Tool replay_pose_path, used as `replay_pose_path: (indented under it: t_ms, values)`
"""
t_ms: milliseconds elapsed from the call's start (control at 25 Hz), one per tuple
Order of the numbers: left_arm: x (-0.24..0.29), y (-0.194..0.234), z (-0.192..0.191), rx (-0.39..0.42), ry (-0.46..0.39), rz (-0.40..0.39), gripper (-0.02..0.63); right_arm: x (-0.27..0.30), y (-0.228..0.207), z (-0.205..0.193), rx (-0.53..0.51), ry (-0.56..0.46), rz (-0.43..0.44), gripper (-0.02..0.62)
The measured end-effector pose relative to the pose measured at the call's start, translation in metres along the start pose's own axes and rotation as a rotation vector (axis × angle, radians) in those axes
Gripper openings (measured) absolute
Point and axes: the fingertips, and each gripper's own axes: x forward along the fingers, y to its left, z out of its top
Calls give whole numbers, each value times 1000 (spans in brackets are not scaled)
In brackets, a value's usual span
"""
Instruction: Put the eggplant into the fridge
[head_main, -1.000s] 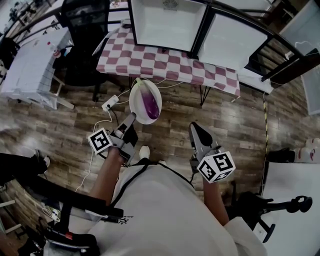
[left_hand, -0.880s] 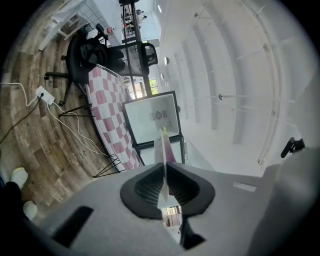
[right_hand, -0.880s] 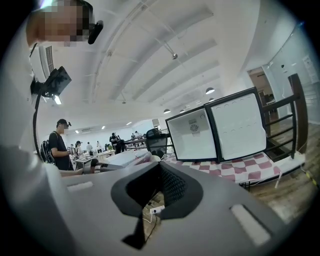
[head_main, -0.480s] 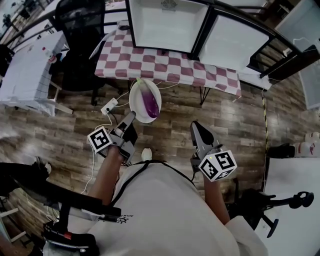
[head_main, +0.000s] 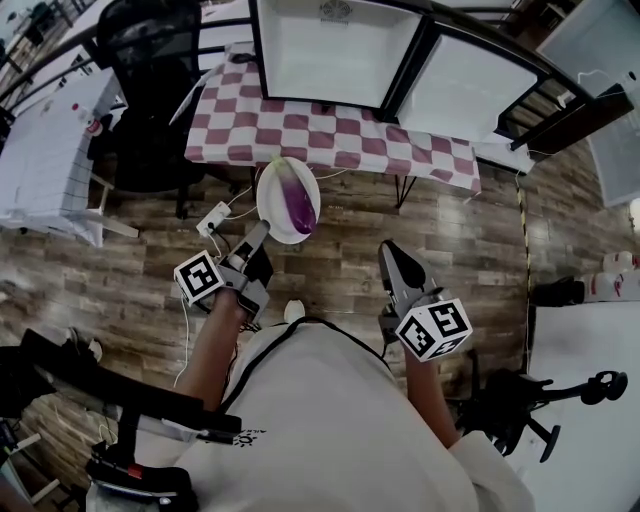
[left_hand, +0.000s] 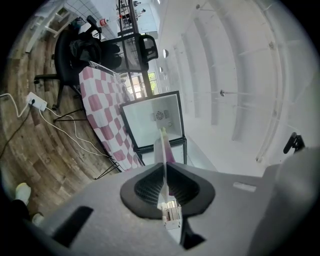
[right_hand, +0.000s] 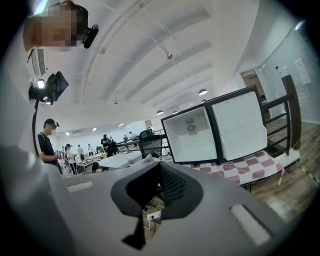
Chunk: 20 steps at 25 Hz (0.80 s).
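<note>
Wood floor (head_main: 480, 230), fridge (head_main: 330, 55) ahead; left gripper (head_main: 258, 238) clamps plate (head_main: 272, 190) rim, eggplant (head_main: 298, 203) lengthwise beyond it toward fridge (right gripper (head_main: 392, 255) closed, empty).

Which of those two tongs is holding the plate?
The left tongs, shut on the white plate carrying the eggplant; the right tongs are empty.
</note>
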Motion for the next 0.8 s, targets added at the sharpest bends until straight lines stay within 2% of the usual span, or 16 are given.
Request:
replay_pose_path:
  t_ms: [280, 800]
  values:
    - [-14, 18, 19, 32, 31, 27, 26, 17, 15, -6, 5, 0, -24, 6]
    - [-31, 24, 37, 9, 14, 24, 26, 30, 32, -13, -2, 34, -35, 6]
